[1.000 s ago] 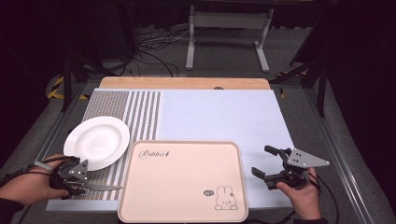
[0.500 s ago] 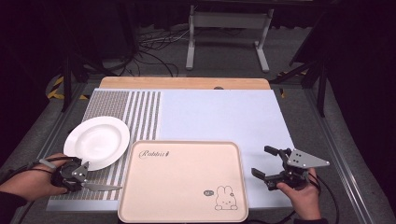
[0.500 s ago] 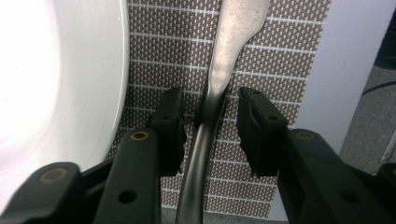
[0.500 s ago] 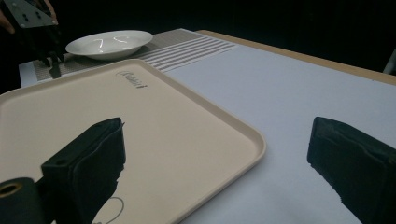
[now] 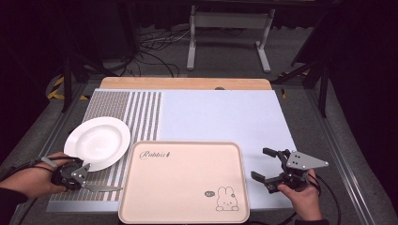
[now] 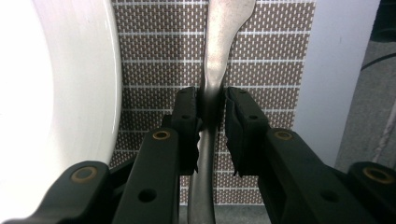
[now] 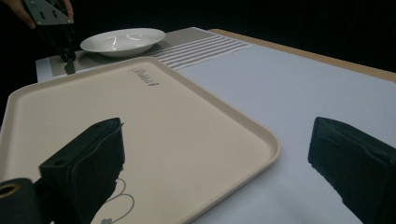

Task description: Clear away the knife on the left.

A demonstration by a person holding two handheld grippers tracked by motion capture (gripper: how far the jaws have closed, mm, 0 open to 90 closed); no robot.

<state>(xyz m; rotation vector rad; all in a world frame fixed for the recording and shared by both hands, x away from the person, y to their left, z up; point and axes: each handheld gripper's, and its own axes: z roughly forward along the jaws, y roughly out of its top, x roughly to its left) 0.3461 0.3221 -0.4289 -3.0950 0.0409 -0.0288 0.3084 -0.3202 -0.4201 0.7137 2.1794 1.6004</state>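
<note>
Metal utensil: dull grey, smooth, a narrow handle widening to a flat end; in the high view it reads as a knife-like blade lying flat on the woven placemat, near the table's front left corner. The placemat is brown mesh weave, part fine check, part stripes. White plate: glossy, round, shallow, just beside the utensil on the placemat. Tray: cream plastic, matte, rounded corners and a raised rim, a rabbit drawing printed near its front right corner; it sits at the table's front edge, at the middle.

My left hand comes in low over the front left corner, and my left gripper points along the placemat. Its jaws have just been closing, and the black pads now pinch the utensil's narrow handle from both sides (the handle runs straight up between them).

My right hand rests near the front right corner, on the pale blue mat. My right gripper is level and aimed at the tray's right edge, jaws spread wide with nothing between them.
</note>
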